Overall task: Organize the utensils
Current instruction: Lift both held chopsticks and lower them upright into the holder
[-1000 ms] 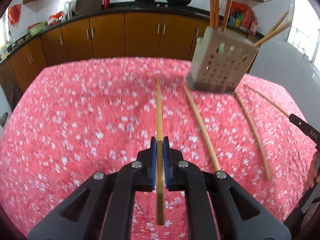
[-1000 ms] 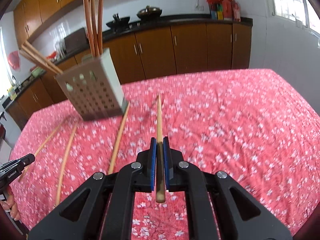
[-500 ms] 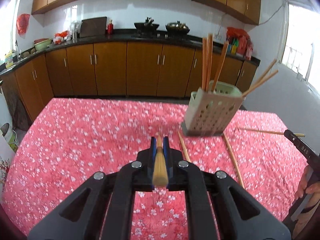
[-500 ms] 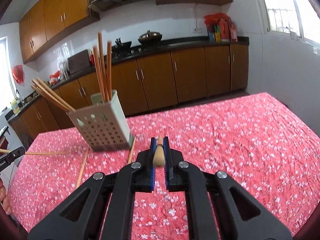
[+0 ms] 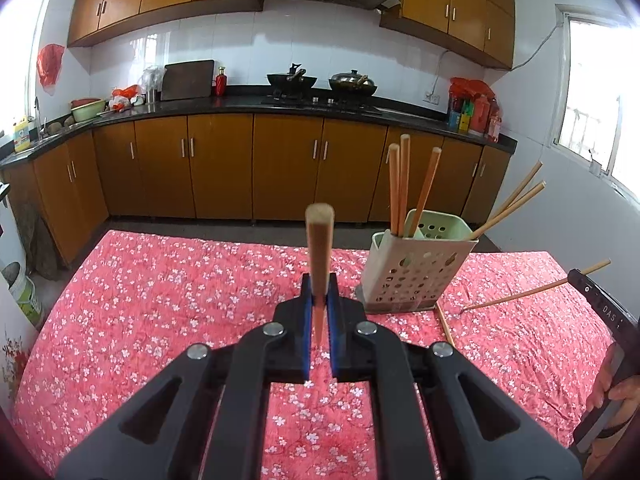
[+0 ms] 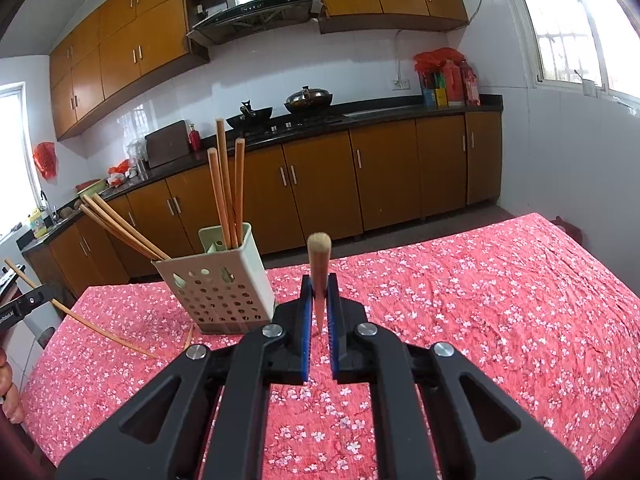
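The left gripper (image 5: 319,298) is clamped tight on one chopstick (image 5: 319,248), blunt end tipped up toward the camera; the right gripper (image 6: 319,300) pinches another chopstick (image 6: 319,268) the same way. The holder (image 5: 416,268) stands at two o'clock from the left gripper and ten o'clock from the right. To drop each in cleanly, swing it upright over the holder's open mouth, clear of the sticks already leaning there. Bare tablecloth (image 6: 480,300) at three o'clock gives room; one loose chopstick (image 5: 445,324) lies by the holder's base.
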A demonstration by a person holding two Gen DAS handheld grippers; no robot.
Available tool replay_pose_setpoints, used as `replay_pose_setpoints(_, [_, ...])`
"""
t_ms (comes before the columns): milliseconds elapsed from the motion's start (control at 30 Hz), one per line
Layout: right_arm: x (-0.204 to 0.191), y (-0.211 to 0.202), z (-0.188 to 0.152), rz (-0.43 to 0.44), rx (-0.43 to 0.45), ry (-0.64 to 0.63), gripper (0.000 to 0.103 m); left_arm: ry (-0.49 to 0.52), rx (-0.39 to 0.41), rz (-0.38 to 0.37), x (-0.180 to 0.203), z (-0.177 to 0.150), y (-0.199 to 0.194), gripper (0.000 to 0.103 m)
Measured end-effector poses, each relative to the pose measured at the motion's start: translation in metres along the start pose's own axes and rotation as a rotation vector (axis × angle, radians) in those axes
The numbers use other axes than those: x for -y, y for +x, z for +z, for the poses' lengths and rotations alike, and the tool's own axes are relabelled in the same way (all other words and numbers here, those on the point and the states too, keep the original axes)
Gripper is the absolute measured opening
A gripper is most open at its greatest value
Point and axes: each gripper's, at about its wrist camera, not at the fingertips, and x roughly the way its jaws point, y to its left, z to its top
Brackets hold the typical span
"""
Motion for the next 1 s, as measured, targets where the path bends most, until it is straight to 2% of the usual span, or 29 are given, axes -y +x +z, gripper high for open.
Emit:
replay_pose_setpoints(200, [-0.003, -0.022, 0.026, 0.089, 0.052, 0.032, 0.007, 0.027, 0.04, -0.045, 0.007, 0.017, -0.015, 0.008])
replay_pose_setpoints(433, [-0.02, -0.056, 0.064, 0.214, 0.146, 0.026, 0.007, 0.042, 0.096, -0.169, 0.026, 0.048, -0.042, 0.008])
replay_pose_setpoints(533, [-0.033, -0.066, 0.08, 0.249, 0.209, 0.007, 0.007, 0.054, 0.131, -0.192, 0.04, 0.06, -0.048, 0.008])
replay_pose_setpoints(800, [-0.062, -0.048, 0.108, 0.241, 0.32, -0.027, 0.007, 0.054, 0.269, -0.188, 0.078, 0.104, -0.046, 0.008])
replay_pose_setpoints(1000, [-0.07, -0.01, 0.108, 0.205, 0.303, -0.043, 0.007, 0.024, 0.331, -0.114, 0.088, 0.125, -0.014, 0.008])
